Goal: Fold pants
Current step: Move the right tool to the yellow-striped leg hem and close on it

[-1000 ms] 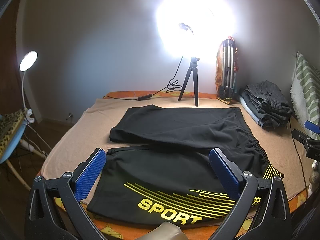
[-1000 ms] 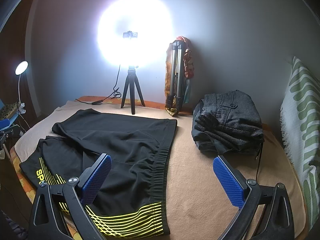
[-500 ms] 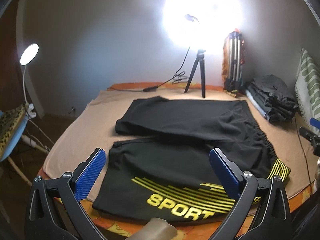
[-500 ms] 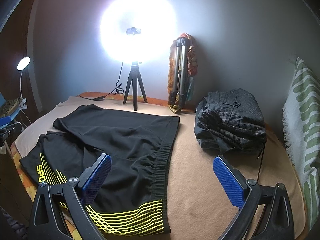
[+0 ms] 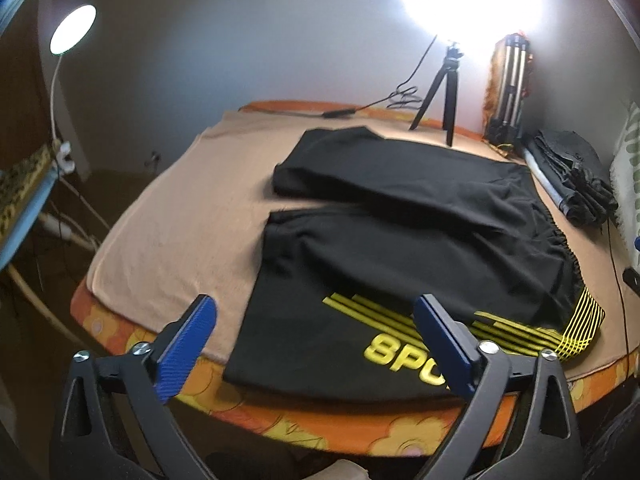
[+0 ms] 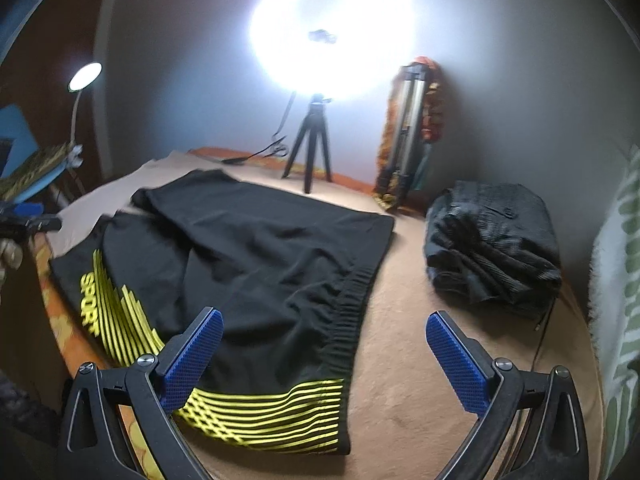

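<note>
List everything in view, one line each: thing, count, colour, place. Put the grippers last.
shorts: one pair, black with yellow stripes and SPORT lettering, spread flat on the bed.
blanket: one, tan, covering the bed under the shorts.
bedsheet: one, orange floral, showing along the bed edge.
folded clothes: one pile, dark grey, on the bed beside the waistband.
ring light: one, white, lit, on a small black tripod at the wall.
folded tripod: one, silver, leaning on the wall.
desk lamp: one, white, lit, beside the bed.
left gripper: black with blue pads, open, empty.
right gripper: same, open, empty.
</note>
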`<state>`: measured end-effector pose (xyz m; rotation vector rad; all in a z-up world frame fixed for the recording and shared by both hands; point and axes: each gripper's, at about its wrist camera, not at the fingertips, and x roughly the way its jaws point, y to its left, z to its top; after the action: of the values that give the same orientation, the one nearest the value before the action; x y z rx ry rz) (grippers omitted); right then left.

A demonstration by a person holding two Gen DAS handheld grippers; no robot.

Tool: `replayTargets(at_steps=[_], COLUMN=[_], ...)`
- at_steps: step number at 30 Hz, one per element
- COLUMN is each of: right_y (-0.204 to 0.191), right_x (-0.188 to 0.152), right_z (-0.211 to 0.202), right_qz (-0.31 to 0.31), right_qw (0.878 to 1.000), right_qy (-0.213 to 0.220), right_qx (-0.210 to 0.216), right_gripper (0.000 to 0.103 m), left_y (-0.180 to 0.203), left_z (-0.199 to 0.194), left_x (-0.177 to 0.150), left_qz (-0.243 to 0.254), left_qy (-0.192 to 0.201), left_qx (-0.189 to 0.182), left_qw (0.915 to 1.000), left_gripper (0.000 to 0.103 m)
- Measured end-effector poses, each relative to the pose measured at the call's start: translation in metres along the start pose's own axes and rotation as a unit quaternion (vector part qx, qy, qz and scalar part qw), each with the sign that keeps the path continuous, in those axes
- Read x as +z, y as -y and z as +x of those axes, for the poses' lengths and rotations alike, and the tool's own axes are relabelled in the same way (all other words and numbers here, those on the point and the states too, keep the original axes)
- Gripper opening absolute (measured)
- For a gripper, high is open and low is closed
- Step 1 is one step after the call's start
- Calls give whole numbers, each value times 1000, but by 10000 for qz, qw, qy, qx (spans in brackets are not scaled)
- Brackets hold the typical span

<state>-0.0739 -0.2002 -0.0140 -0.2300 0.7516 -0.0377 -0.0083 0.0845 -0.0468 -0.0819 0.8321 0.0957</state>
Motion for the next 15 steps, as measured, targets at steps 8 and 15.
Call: replayTargets(at_steps=[8,15], right_y=[-22,-18], right_x=[-14,-37], right_z=[0,5], right_qz=[-679,-874], right_qw=[9972,9944], right_qy=[-145,-464], right_qx=[290,361], right_gripper=[101,96], left_y=[-27,-38], left_z=[7,13], left_x=[-20,-27], left_qz=[-136,-110], left_qy=[-341,-466], left_qx=[-7,2], left_qw=[9993,9989], left_gripper=[78,64])
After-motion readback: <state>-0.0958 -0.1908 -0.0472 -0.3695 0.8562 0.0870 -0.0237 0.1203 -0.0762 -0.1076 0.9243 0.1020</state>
